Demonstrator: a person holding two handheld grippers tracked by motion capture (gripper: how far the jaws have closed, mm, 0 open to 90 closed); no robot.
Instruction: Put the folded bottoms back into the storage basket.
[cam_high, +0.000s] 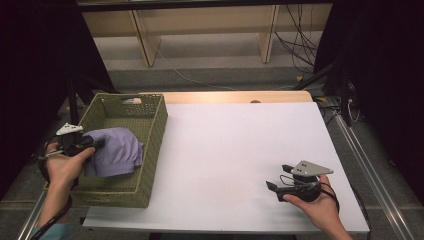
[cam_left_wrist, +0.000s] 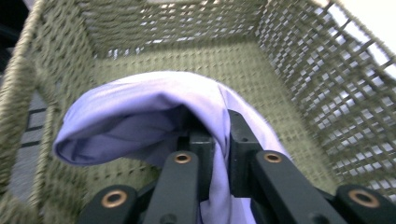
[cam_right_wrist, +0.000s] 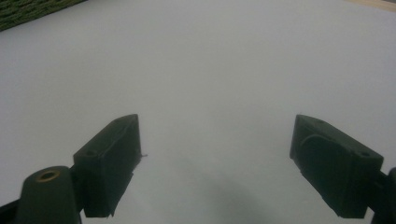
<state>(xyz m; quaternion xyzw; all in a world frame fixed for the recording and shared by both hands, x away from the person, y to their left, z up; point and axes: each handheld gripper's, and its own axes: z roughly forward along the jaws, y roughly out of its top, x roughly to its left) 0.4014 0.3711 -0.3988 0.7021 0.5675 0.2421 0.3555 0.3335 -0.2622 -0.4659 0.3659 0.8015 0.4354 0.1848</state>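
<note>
The lilac cloth (cam_high: 116, 151) hangs inside the woven basket (cam_high: 150, 150) at the table's (cam_high: 240, 150) nine o'clock, pinched between the left gripper's (cam_left_wrist: 218, 135) nearly closed jaws, while the right gripper (cam_high: 277, 177) rests wide open and empty at five o'clock.

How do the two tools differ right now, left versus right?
The left tool is pinched on the purple cloth over the woven basket; the right tool stands wide open with nothing between its jaws. The left is over the basket, the right low over the white tabletop. Both are black and hand-held.
</note>
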